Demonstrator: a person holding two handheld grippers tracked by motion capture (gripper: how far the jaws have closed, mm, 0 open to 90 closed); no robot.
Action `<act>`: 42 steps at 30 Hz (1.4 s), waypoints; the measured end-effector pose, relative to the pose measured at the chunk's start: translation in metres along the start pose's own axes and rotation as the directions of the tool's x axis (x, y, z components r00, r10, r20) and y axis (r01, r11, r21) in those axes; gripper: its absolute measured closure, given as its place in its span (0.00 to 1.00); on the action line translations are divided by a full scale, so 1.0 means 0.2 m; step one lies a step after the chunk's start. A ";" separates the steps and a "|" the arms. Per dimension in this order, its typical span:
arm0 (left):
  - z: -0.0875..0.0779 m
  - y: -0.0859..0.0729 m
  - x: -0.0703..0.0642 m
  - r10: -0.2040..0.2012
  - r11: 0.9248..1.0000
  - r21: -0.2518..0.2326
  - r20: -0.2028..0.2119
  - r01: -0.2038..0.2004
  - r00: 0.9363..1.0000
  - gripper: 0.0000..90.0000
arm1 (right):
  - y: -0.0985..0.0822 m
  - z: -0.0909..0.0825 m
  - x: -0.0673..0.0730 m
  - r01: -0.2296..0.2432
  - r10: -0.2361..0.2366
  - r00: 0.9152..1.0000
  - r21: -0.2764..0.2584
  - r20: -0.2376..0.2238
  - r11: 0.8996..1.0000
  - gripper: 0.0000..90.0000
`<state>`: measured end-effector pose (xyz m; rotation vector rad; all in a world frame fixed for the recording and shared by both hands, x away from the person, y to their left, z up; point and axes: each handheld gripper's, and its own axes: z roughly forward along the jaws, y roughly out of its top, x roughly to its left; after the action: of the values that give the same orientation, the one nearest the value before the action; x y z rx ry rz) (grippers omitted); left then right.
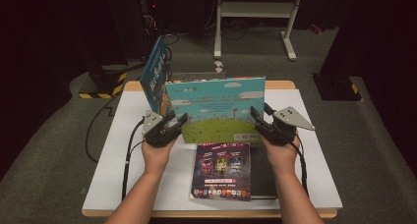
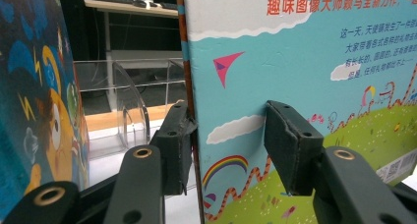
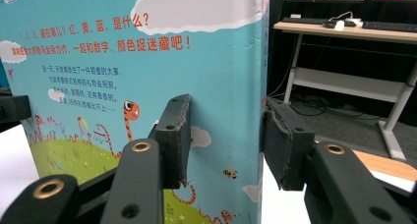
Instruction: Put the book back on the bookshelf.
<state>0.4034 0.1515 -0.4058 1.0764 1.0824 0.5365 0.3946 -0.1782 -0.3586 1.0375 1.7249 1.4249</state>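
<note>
Nearest the person: a dark purple glossy magazine (image 1: pixel 222 171) is lying flat on the white tabletop (image 1: pixel 123 175), its cover print too small to read; a black flat book (image 1: pixel 264 177) is lying under its right side.
Hands: the left gripper (image 1: pixel 175 124) and the right gripper (image 1: pixel 257 120) are holding a large sky-blue hardback picture book (image 1: pixel 216 108) upright between them, just behind the magazine.
Left gripper state: it is straddling the book's left edge (image 2: pixel 193 135); one pad is touching the spine side, the other is sitting against the cover. Grasping, as far as the left gripper view shows.
Right gripper state: it is straddling the book's right edge (image 3: pixel 258 111), pads against both faces, gripping.
Writing on the cover: red Chinese lines, one opening "1, 2, 3"; smaller dark Chinese text beneath; a barcode at the lower right corner.
Cover art: white clouds, a rainbow, a red kite, striped snakes on green grass.
Farther back: a second blue cartoon-covered book (image 1: pixel 155 76) is standing tilted just behind the held book's left edge.
Behind that: a clear acrylic rack (image 2: pixel 123 106) is standing on the table.
Farthest: a white-framed desk (image 3: pixel 344 52) is standing on the grey carpet.
</note>
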 end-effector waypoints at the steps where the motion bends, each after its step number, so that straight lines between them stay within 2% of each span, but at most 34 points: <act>1: 0.01 0.00 0.00 0.001 1.000 -0.002 0.001 -0.001 1.000 0.60 | 0.00 0.00 0.00 0.002 -0.002 1.000 0.000 0.001 1.000 0.62; 4: 0.02 0.00 0.01 -0.005 1.000 -0.011 0.001 0.005 1.000 0.60 | 0.01 0.01 0.00 0.011 -0.011 1.000 -0.008 0.006 1.000 0.62; 12: 0.05 -0.03 0.04 0.004 1.000 0.010 -0.013 -0.004 1.000 0.60 | -0.01 0.03 0.00 0.024 -0.024 1.000 -0.004 0.013 1.000 0.64; 18: 0.03 -0.04 0.06 0.001 1.000 0.011 -0.020 0.000 1.000 0.59 | -0.01 0.02 0.03 0.037 -0.037 0.999 -0.026 0.003 0.999 0.65; 22: 0.03 -0.05 0.07 0.017 1.000 0.019 -0.023 -0.016 1.000 0.59 | -0.02 0.01 0.04 0.039 -0.039 0.999 -0.035 0.004 0.999 0.65; 26: 0.03 -0.06 0.09 0.016 1.000 0.024 -0.049 -0.015 0.999 0.58 | -0.02 -0.02 0.07 0.049 -0.050 0.999 -0.054 -0.018 0.997 0.68; 29: 0.02 -0.07 0.10 0.016 1.000 0.024 -0.042 -0.015 0.999 0.58 | -0.02 -0.03 0.10 0.072 -0.073 0.997 -0.062 -0.013 0.995 0.68; 42: 0.01 -0.07 0.12 0.018 0.999 0.027 -0.033 -0.017 0.999 0.58 | -0.03 -0.05 0.13 0.082 -0.083 0.996 -0.074 -0.023 0.994 0.68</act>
<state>0.4141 0.1638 -0.4284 1.1046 1.1125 0.5568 0.3725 -0.1613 -0.3627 0.9021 1.7013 1.4439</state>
